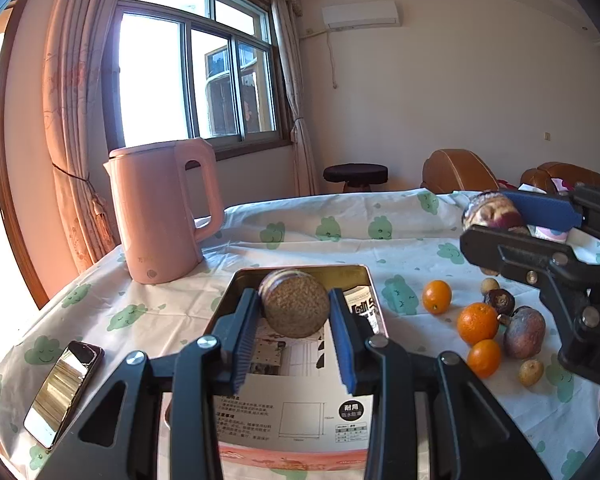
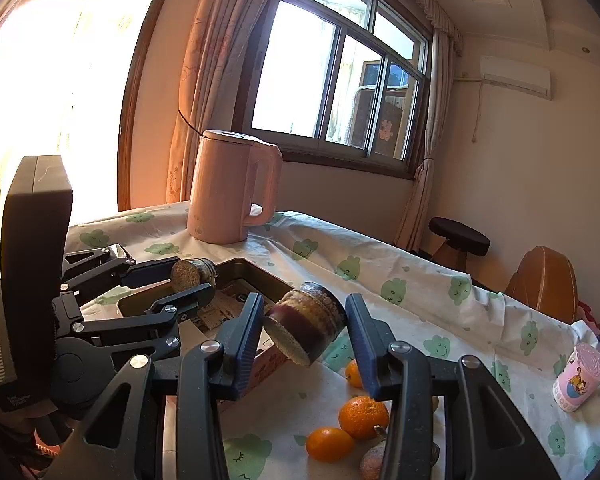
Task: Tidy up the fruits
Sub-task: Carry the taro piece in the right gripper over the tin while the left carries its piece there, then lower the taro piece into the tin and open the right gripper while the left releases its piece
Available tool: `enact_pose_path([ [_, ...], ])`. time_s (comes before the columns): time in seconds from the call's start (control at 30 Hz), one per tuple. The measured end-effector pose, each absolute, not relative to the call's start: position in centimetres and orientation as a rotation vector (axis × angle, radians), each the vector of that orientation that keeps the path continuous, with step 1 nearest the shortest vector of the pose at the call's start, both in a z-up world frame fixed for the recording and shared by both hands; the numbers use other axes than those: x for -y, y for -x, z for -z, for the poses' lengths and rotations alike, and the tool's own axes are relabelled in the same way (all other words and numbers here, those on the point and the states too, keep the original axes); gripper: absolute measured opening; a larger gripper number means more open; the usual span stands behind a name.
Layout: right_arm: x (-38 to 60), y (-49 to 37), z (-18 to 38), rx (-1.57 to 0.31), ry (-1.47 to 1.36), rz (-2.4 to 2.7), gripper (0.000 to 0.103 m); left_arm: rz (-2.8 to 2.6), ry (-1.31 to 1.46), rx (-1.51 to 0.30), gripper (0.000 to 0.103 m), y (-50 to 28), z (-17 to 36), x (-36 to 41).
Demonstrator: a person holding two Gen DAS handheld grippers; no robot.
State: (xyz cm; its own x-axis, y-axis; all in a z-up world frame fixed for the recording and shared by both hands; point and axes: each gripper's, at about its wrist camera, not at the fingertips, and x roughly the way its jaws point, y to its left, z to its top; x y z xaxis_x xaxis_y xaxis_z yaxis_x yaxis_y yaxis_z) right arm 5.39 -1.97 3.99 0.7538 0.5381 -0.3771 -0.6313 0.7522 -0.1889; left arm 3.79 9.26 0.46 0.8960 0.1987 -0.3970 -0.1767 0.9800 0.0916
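Two round, rough-skinned fruits are in my grip: my left gripper point(image 1: 294, 330) is clamped on a brownish fruit point(image 1: 294, 306) above the metal tin point(image 1: 364, 276), and my right gripper point(image 2: 304, 332) pinches a purple-banded fruit point(image 2: 308, 326) in the air just beside that tin. No fruit shows inside the tin yet, only printed paper point(image 1: 300, 412), so I judge the sorting barely started. Several pieces remain loose on the table point(image 1: 340, 240): three oranges point(image 1: 477, 322), a purple fruit point(image 1: 524, 332) and some small ones.
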Motion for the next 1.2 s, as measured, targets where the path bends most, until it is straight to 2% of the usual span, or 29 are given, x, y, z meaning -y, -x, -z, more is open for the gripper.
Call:
enact_pose_path([
  [1.2,-4.6,-11.0,0.7,-0.501,0.336,-0.720,0.045,-0.219,-0.061,-0.596,0.037,-7.7,2.2,-12.9],
])
